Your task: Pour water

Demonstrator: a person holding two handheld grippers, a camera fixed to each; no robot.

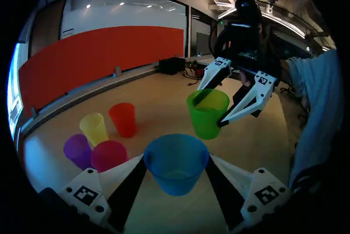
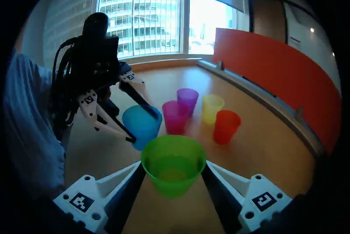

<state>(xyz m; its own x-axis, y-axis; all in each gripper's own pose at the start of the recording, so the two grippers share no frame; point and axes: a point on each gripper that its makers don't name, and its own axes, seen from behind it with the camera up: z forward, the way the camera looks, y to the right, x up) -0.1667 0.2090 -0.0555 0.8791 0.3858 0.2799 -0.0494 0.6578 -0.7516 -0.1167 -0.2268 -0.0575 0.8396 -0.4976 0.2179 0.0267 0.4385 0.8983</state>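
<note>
My left gripper [image 1: 176,168] is shut on a blue cup [image 1: 176,163] held upright above the table, with a little water at its bottom. Straight ahead, my right gripper [image 1: 211,108] is shut on a green cup [image 1: 208,113], also upright. In the right gripper view, the green cup [image 2: 173,169] sits between my right gripper's [image 2: 173,168] fingers, with some liquid in it. Beyond it the left gripper [image 2: 142,122] holds the blue cup [image 2: 141,126]. The two cups are close but apart.
Four cups stand on the wooden table [image 2: 262,146]: orange [image 1: 123,119], yellow [image 1: 93,128], purple [image 1: 78,150] and magenta [image 1: 108,155]. They appear as orange [image 2: 225,126], yellow [image 2: 212,107], purple [image 2: 187,99], magenta [image 2: 175,116]. A sleeve [image 1: 319,103] is at the right. A red wall panel [image 1: 100,54] runs behind.
</note>
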